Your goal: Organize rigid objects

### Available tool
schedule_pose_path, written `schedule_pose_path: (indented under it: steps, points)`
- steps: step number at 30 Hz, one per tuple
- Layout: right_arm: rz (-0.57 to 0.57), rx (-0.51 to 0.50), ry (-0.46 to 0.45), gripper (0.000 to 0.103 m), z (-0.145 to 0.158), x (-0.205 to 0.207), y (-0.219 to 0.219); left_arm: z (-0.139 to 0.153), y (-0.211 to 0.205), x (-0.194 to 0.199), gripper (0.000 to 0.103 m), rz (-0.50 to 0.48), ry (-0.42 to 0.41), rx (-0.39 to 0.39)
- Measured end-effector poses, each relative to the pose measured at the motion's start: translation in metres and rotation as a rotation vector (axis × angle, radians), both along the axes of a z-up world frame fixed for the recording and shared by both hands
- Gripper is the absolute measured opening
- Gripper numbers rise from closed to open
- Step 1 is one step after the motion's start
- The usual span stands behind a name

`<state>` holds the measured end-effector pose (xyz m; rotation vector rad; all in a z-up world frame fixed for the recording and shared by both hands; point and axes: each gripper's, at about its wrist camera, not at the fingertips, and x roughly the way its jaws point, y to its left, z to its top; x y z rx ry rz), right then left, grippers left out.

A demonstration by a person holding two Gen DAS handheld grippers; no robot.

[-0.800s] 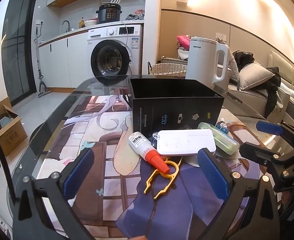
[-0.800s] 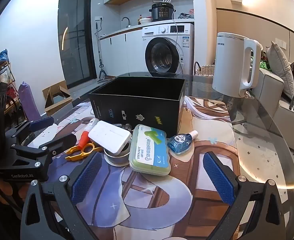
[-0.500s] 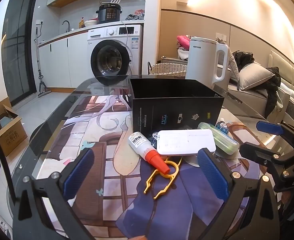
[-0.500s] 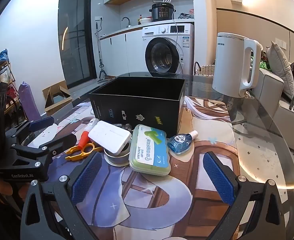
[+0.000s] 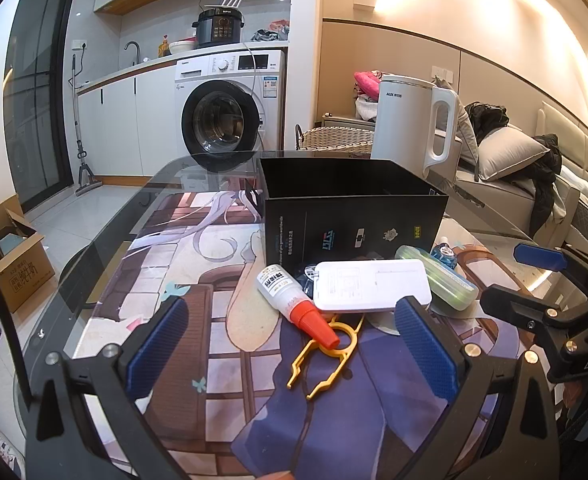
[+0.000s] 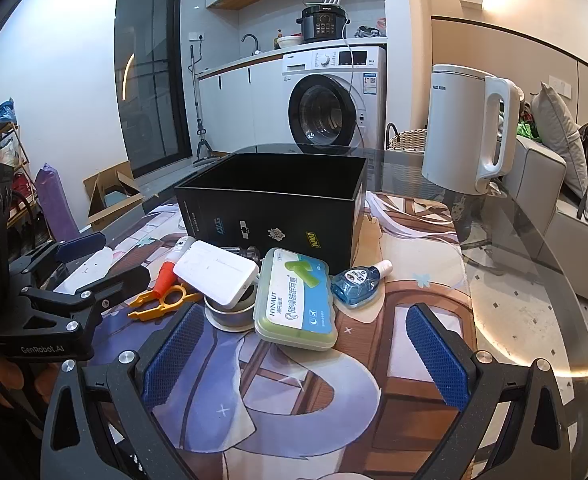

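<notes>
An open black box (image 5: 350, 208) (image 6: 269, 208) stands on the glass table. In front of it lie a white flat device (image 5: 372, 286) (image 6: 215, 276) resting on a tape roll (image 6: 229, 314), a glue bottle with a red tip (image 5: 289, 296) (image 6: 169, 268), a yellow plastic tool (image 5: 328, 350) (image 6: 161, 300), a green case (image 5: 438, 276) (image 6: 296, 300) and a small blue bottle (image 6: 360, 280) (image 5: 444, 254). My left gripper (image 5: 291, 346) hovers open just short of the yellow tool. My right gripper (image 6: 304, 352) hangs open near the green case. Neither holds anything.
A white kettle (image 5: 412, 124) (image 6: 470, 128) stands behind the box at the right. The table (image 6: 526, 300) has a curved glass edge over a printed mat. A washing machine (image 5: 229, 116), a wicker basket (image 5: 336, 140), a cardboard box (image 5: 17, 264) and a sofa (image 5: 534, 184) surround it.
</notes>
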<state>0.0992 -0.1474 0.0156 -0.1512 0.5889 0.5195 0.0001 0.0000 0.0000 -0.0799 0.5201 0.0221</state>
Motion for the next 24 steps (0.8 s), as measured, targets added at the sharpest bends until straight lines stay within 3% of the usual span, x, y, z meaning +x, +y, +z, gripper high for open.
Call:
schedule_pose_path:
  steps: [24]
  points:
    - [-0.007, -0.018, 0.009, 0.103, -0.0037, 0.0024, 0.0011, 0.0003, 0.0003, 0.0011, 0.103, 0.002, 0.001, -0.004]
